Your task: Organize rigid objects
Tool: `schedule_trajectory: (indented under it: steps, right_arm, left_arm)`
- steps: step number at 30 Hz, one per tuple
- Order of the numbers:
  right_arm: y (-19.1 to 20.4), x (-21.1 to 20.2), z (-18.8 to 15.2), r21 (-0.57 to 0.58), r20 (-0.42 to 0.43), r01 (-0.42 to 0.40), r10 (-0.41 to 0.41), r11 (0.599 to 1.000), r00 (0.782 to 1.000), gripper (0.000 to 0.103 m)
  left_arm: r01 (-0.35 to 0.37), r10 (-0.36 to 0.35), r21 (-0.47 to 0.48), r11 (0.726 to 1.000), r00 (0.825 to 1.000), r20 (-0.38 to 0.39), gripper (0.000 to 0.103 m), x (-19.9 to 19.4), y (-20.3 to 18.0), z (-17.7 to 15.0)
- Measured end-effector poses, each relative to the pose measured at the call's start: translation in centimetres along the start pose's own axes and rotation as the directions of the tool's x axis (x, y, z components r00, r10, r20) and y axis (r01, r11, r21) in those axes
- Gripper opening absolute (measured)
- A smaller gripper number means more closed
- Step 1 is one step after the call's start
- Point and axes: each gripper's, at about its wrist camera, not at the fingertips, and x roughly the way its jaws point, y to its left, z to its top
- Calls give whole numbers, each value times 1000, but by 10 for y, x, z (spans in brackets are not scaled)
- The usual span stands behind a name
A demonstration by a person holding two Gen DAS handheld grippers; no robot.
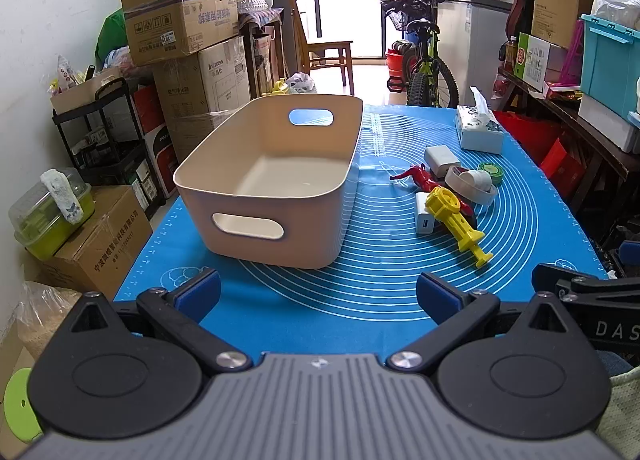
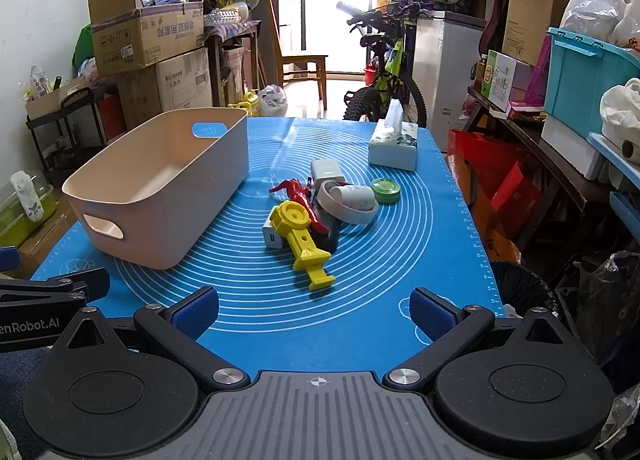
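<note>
Bare blue mat (image 2: pixel 312 324) lay open along the near edge of the tabletop. The beige bin (image 2: pixel 160 188) walled off the left side, its top open. A clear lane ran between it and the toy pile (image 2: pixel 316 212), with the tissue box (image 2: pixel 394 142) standing farther back.

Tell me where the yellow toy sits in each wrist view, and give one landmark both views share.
Left wrist: the yellow toy lies right of centre, at the near end of the pile, right of the bin.
Right wrist: the yellow toy lies near the centre, ahead of the open gripper, right of the bin.
Shared landmark: the tissue box at the mat's far right.
</note>
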Motion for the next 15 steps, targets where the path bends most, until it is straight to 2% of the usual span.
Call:
schedule_trajectory:
  steps: [15]
  right_arm:
    - [1, 1, 1, -5, -4, 1, -1, 1000, 1000, 101]
  left_arm:
    - [1, -1, -1, 1000, 1000, 1, 103, -1, 1, -1]
